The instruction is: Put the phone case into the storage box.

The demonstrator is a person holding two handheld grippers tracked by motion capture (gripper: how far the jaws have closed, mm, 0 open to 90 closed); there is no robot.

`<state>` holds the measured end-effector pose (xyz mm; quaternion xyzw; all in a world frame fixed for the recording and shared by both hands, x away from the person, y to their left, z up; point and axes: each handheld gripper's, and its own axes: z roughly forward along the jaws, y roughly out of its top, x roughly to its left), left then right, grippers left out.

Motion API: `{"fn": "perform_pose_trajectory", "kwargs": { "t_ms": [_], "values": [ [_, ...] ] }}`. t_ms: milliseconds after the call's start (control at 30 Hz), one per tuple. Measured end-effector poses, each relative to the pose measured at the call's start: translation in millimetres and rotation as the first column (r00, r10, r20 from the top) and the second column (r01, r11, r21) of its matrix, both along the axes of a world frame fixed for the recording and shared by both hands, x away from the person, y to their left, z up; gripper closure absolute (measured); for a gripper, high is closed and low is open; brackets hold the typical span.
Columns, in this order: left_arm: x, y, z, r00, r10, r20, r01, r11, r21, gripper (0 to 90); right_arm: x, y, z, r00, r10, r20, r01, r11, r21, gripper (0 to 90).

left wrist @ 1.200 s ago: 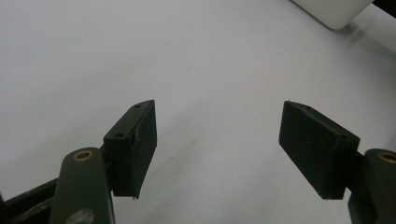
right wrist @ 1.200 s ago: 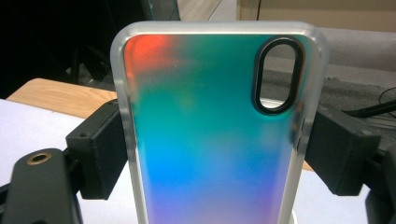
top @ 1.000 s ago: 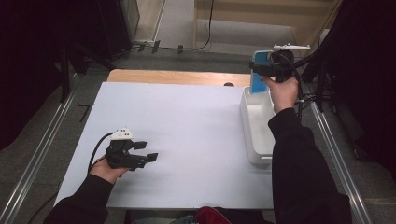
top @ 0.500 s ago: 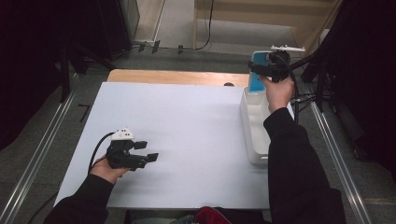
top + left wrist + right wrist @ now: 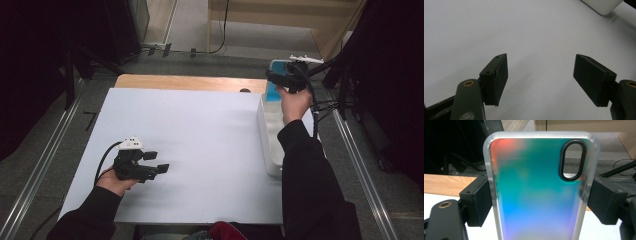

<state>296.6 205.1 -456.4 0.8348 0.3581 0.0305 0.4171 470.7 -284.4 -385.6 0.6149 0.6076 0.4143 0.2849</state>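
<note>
A translucent phone case (image 5: pixel 531 195) with a teal-to-blue sheen and an oval camera cutout stands upright between the jaws of my right gripper (image 5: pixel 539 200), which is shut on its two long edges. From above, the right gripper (image 5: pixel 280 80) holds the phone case (image 5: pixel 271 92) over the far end of a white bin (image 5: pixel 265 130) at the table's right. My left gripper (image 5: pixel 155 162) rests low over the white sheet (image 5: pixel 200 135) at the front left. Its jaws stand open with nothing between them, as the left gripper (image 5: pixel 541 75) view confirms.
The white sheet covers most of a wooden table, whose bare strip (image 5: pixel 190 82) shows along the far edge. A corner of the white bin (image 5: pixel 602 5) appears at the top of the left gripper view. Cables and dark stands lie beyond the table.
My right hand has sunk a little with the phone case still gripped. The left hand has stayed where it was.
</note>
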Motion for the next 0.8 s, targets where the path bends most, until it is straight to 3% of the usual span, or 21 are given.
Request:
{"fn": "perform_pose_trajectory", "kwargs": {
  "t_ms": [800],
  "values": [
    [0.4, -0.7, -0.9, 1.0000, -0.006, -0.005, 0.006, 1.0000, 0.005, 27.6, -6.3, 0.6, -23.2, 0.9996, 0.018, -0.021, -0.018, 1.000, -0.016, 14.6]
  ]
}}
